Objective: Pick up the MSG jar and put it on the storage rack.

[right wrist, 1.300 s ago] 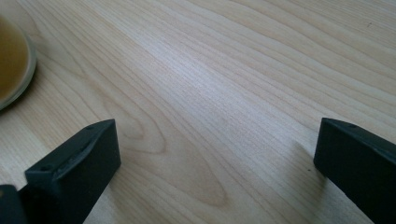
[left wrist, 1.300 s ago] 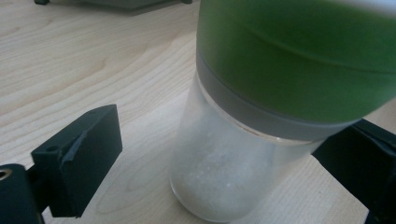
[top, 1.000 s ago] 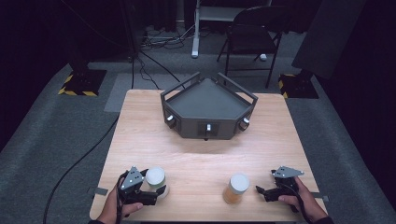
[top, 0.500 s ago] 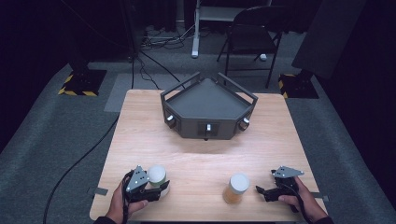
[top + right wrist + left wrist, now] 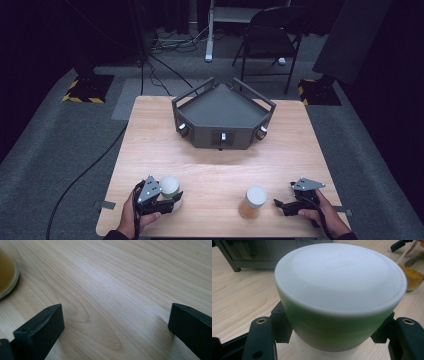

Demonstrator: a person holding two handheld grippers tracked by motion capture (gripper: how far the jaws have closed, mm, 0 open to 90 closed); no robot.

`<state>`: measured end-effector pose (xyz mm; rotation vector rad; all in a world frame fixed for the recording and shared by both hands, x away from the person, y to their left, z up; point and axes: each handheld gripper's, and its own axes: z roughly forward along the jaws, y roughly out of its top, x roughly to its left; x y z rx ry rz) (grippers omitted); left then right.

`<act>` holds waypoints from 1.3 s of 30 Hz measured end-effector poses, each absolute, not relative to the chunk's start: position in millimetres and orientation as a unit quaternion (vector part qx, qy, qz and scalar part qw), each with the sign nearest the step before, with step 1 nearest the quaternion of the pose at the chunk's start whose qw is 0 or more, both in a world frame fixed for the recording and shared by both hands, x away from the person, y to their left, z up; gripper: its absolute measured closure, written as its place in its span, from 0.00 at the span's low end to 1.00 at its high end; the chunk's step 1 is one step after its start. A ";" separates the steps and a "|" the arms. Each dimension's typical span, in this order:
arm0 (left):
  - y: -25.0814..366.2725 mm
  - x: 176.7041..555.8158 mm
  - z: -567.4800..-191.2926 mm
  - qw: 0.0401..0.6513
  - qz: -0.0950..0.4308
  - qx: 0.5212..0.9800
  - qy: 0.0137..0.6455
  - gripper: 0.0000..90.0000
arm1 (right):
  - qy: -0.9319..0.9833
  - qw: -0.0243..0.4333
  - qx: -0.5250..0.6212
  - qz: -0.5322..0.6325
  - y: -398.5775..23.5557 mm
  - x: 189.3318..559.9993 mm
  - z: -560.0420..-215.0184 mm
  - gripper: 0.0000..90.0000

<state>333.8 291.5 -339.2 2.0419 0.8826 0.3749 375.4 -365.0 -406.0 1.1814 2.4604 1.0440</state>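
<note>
The left gripper (image 5: pixel 170 199) is clamping its jaws on the green jar (image 5: pixel 337 322) just under the white lid (image 5: pixel 339 275), having just been closing on it, so the jar is sitting squarely between the pads on the table (image 5: pixel 220 170) near the person's edge. The step in hand looks like securing that jar. Off to its right, well apart, the amber jar (image 5: pixel 252 202) is standing with its own white cap, and beyond it the right gripper (image 5: pixel 280 205) is resting low with its jaws spread wide over bare wood, holding nothing. Farther ahead the dark tray (image 5: pixel 222 107) is waiting. Next, the left hand probably needs a steady lift, keeping the jar upright.
</note>
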 end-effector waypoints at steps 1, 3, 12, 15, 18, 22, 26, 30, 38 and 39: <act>291.1 335.3 -337.8 0.427 0.148 0.820 0.352 0.39 | 0.837 0.109 0.402 0.355 -365.1 375.4 -406.0 0.00; 289.3 336.9 -336.2 0.427 0.145 0.820 0.352 0.39 | 0.837 0.110 0.402 0.355 -365.0 375.4 -406.0 0.00; 286.0 341.7 -328.1 0.441 0.154 0.812 0.351 0.39 | 0.837 0.110 0.402 0.355 -365.0 375.4 -406.0 0.00; 284.9 344.1 -325.6 0.445 0.157 0.808 0.353 0.39 | 0.837 0.110 0.402 0.355 -365.0 375.4 -406.0 0.00; 282.6 345.6 -323.9 0.446 0.163 0.806 0.354 0.39 | 0.837 0.110 0.402 0.355 -365.0 375.3 -406.0 0.00; 276.7 352.6 -319.5 0.447 0.165 0.805 0.353 0.39 | 0.837 0.110 0.402 0.355 -364.9 375.2 -406.0 0.00; 271.6 359.9 -316.2 0.455 0.162 0.801 0.354 0.39 | 0.836 0.110 0.403 0.355 -364.8 375.0 -406.0 0.00; 265.4 365.4 -312.9 0.461 0.168 0.798 0.351 0.39 | 0.837 0.110 0.403 0.355 -364.8 375.0 -406.0 0.00; 254.2 378.9 -308.4 0.471 0.172 0.791 0.349 0.39 | 0.837 0.110 0.403 0.355 -364.9 374.4 -405.9 0.00; 251.7 382.8 -307.9 0.473 0.174 0.790 0.350 0.39 | 0.837 0.110 0.403 0.355 -364.9 374.4 -405.9 0.00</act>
